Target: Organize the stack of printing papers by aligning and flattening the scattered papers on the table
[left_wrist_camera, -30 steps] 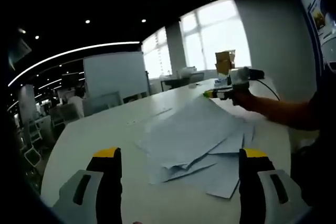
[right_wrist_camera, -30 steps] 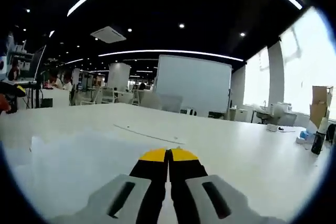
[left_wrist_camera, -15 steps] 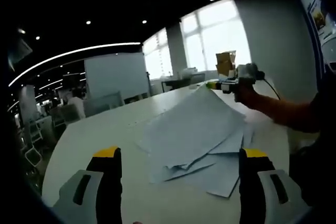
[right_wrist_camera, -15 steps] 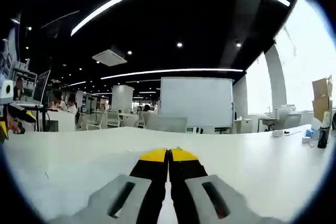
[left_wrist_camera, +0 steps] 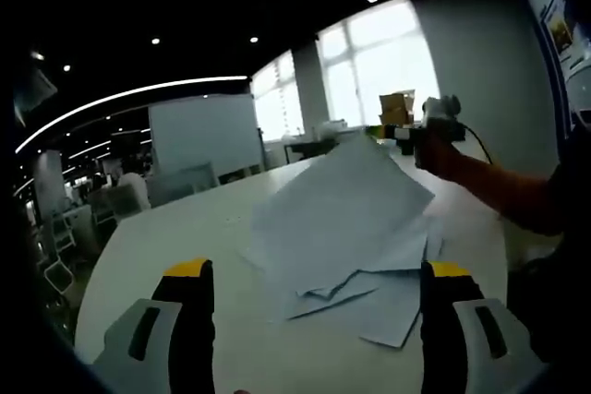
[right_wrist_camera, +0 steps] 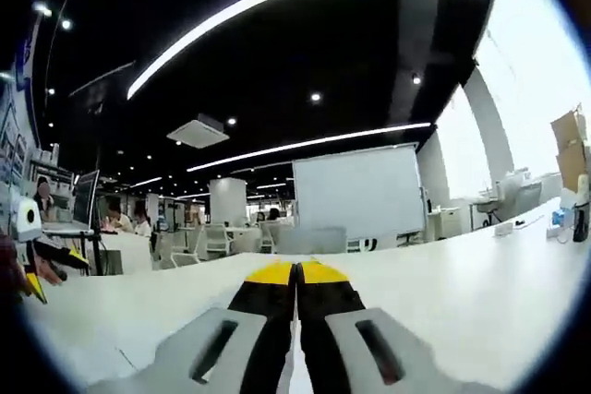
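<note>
Several white printing papers (left_wrist_camera: pixel 379 306) lie scattered and overlapping on the white table (left_wrist_camera: pixel 166 228). One large sheet (left_wrist_camera: pixel 342 200) is raised by its far corner and slopes up above the pile. My right gripper (left_wrist_camera: pixel 383 131) is shut on that corner, held by a person's hand and arm coming from the right. In the right gripper view my right gripper (right_wrist_camera: pixel 295 271) has its yellow-tipped jaws pressed together. My left gripper (left_wrist_camera: pixel 319 269) stands open at the near side of the pile, jaws wide apart with nothing between them. It also shows as the left gripper (right_wrist_camera: pixel 37 269) at the left edge.
A whiteboard (left_wrist_camera: pixel 203 131) and office chairs (left_wrist_camera: pixel 180 182) stand beyond the table's far edge. A cardboard box (left_wrist_camera: pixel 395 106) sits by the bright windows (left_wrist_camera: pixel 369 62). The table (right_wrist_camera: pixel 480 274) stretches wide to the right, with a box (right_wrist_camera: pixel 571 149) and a bottle (right_wrist_camera: pixel 582 214) at its far end.
My right gripper has risen, pulling the sheet's corner higher off the pile, and its view has tilted up toward the ceiling. The left gripper has stayed in place.
</note>
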The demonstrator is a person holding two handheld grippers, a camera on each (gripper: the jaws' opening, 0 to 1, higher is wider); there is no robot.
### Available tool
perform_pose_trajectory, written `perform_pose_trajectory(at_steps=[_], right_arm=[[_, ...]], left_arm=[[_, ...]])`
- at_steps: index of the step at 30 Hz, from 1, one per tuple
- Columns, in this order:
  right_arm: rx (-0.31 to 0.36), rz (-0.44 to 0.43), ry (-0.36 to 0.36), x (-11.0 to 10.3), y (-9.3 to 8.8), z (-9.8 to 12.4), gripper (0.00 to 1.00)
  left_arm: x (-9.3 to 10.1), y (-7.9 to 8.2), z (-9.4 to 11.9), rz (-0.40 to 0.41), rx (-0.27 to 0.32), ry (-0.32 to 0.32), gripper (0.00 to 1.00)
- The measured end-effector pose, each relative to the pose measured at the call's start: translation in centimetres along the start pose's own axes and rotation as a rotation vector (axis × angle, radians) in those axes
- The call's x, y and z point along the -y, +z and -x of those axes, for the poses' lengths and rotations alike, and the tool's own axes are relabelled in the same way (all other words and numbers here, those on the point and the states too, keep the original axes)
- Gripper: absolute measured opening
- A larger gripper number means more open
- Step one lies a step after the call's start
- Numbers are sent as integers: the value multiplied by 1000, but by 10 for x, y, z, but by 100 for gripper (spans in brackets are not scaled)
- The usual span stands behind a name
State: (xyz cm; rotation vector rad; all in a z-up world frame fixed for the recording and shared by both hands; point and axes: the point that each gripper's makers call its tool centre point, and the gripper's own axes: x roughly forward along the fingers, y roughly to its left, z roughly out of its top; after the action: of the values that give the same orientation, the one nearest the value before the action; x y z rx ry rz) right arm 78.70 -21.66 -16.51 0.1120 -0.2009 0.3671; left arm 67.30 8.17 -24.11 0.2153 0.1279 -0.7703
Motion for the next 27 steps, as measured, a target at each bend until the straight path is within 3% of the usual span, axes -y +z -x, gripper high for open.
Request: perform_pose_trajectory(at_steps=[7, 27], right_arm=[[54, 21, 33, -19, 31, 3, 0], [166, 122, 96, -59, 95, 11, 0]], left_arm=[[-1, 1, 2, 0, 4, 5, 95], [-2, 2, 5, -6, 8, 7, 95]])
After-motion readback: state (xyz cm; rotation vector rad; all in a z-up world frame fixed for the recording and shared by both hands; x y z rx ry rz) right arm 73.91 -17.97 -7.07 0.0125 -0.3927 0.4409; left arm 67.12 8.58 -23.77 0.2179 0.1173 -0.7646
